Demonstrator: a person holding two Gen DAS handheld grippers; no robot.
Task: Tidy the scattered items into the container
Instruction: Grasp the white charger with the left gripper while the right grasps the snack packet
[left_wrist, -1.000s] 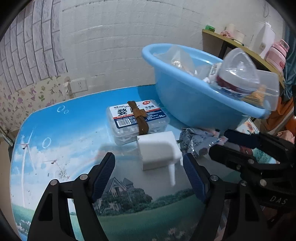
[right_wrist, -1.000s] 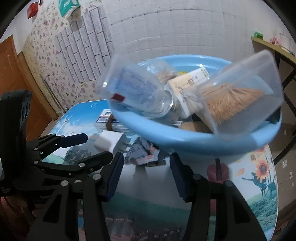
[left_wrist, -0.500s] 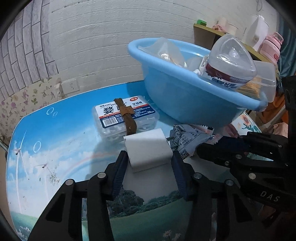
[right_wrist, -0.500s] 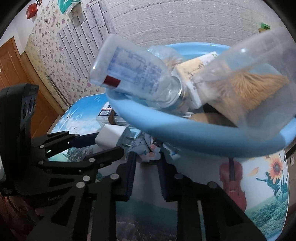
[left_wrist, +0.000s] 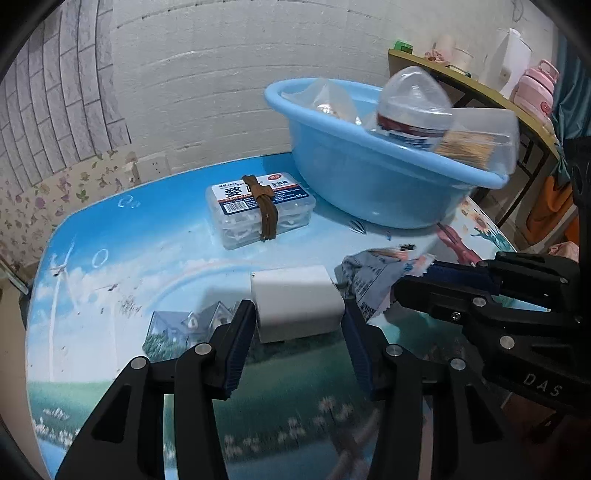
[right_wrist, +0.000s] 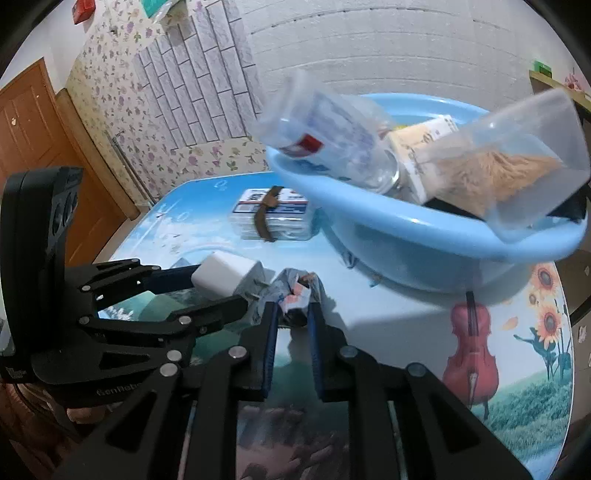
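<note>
Item: white charger block (left_wrist: 297, 308), lower centre of the left wrist view, clamped between the left gripper (left_wrist: 298, 326) pads, long axis across the jaws. 
Item: crumpled wrapper (right_wrist: 291, 291), centre of the right wrist view, between the right gripper (right_wrist: 291, 321) jaws, which are closing narrowly on it. 
Destination: blue basin (left_wrist: 373, 192), upper right, beyond both; right gripper appears nearer.
</note>
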